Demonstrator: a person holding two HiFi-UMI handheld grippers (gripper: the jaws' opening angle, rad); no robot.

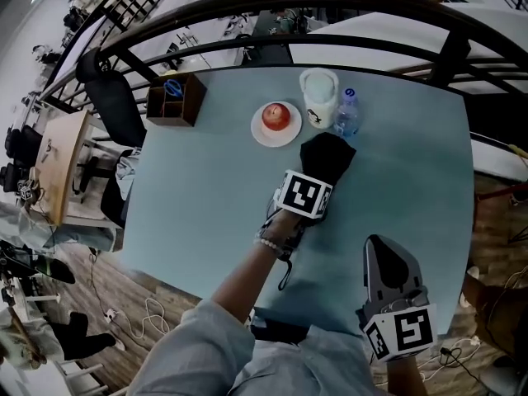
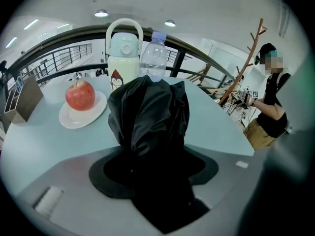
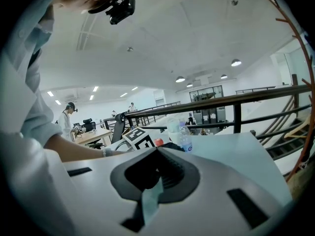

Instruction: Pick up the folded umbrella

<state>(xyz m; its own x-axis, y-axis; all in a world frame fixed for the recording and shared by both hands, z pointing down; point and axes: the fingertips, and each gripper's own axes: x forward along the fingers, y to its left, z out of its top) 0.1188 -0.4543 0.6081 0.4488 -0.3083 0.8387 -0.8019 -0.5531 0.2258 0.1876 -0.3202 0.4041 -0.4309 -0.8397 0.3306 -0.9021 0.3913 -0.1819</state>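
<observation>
The folded umbrella (image 1: 327, 157) is a black bundle of crumpled fabric over the middle of the pale blue table (image 1: 198, 205). My left gripper (image 1: 318, 176) is shut on it, and a strap hangs down by the wrist. In the left gripper view the umbrella (image 2: 150, 117) fills the space between the jaws of the left gripper (image 2: 152, 171) and sticks out forward. Whether it rests on the table I cannot tell. My right gripper (image 1: 384, 250) hovers at the table's near right edge, shut and holding nothing. In its own view the right gripper (image 3: 156, 156) points towards the umbrella.
Just beyond the umbrella stand a red apple (image 1: 276, 115) on a white plate (image 1: 258, 131), a white flask (image 1: 318, 96) and a water bottle (image 1: 347, 114). A wooden organiser box (image 1: 175, 99) sits at the far left corner. A dark railing (image 1: 247, 11) runs behind the table.
</observation>
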